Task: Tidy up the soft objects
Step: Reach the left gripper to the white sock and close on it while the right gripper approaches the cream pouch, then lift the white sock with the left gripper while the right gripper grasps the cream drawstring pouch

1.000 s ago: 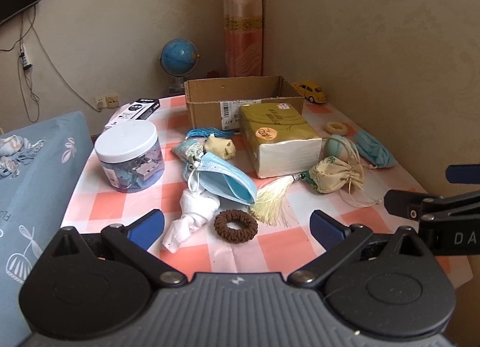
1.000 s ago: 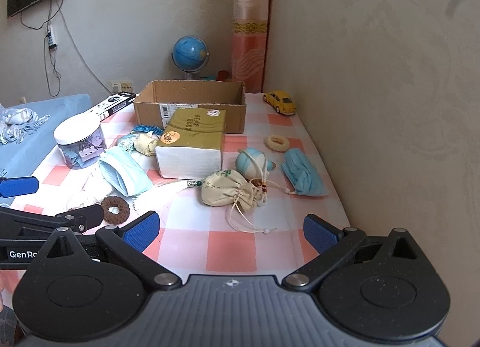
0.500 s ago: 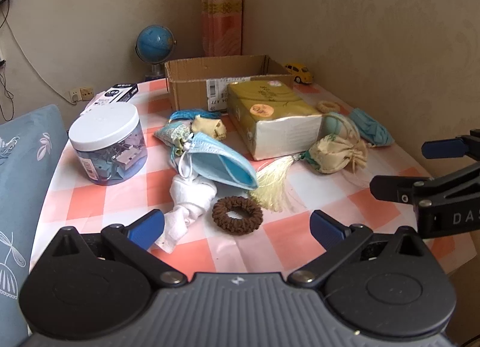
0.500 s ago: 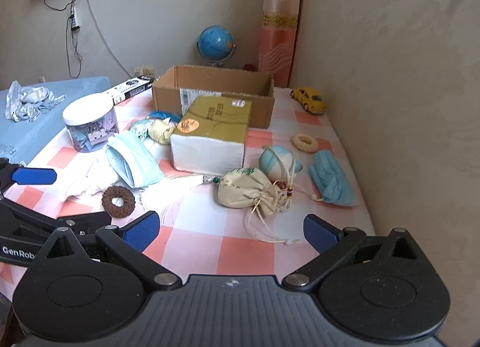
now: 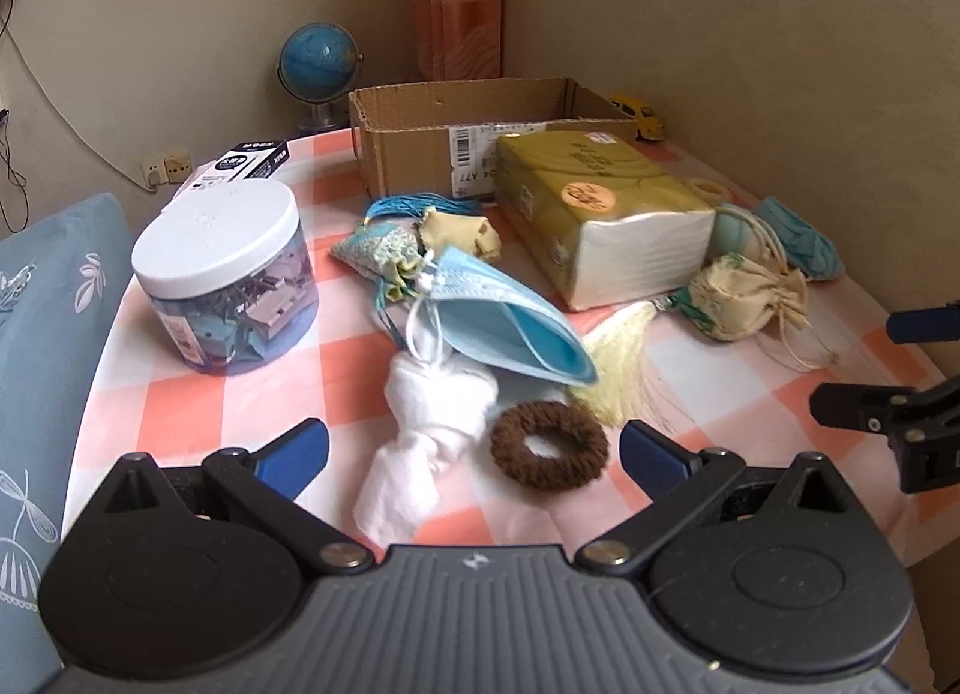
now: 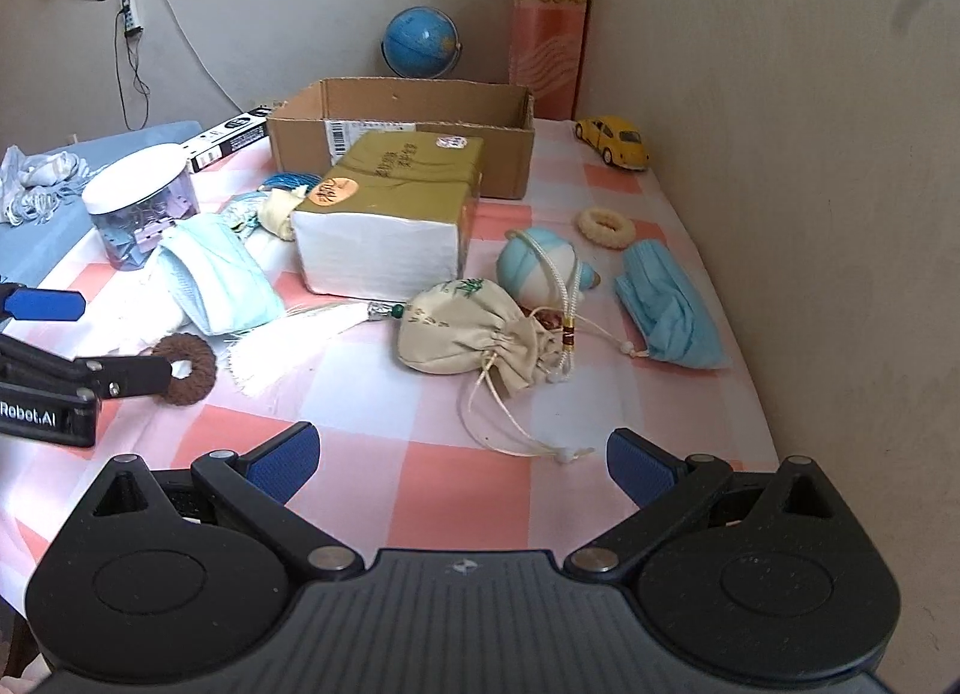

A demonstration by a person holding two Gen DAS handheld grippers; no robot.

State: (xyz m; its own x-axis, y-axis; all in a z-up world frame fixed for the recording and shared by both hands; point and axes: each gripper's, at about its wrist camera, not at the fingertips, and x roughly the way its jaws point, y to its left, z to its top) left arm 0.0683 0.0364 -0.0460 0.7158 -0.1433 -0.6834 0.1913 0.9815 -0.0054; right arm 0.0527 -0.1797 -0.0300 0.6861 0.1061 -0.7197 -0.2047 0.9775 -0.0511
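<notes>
A brown scrunchie lies low in the left wrist frame, just beside a knotted white cloth, with a blue face mask above them at centre. A cream drawstring pouch sits mid-frame in the right wrist view, a second blue mask to its right near the wall. A tissue pack stands before the cardboard box in the upper centre. The left gripper and right gripper both hover wide apart, holding nothing, above the checked tablecloth.
</notes>
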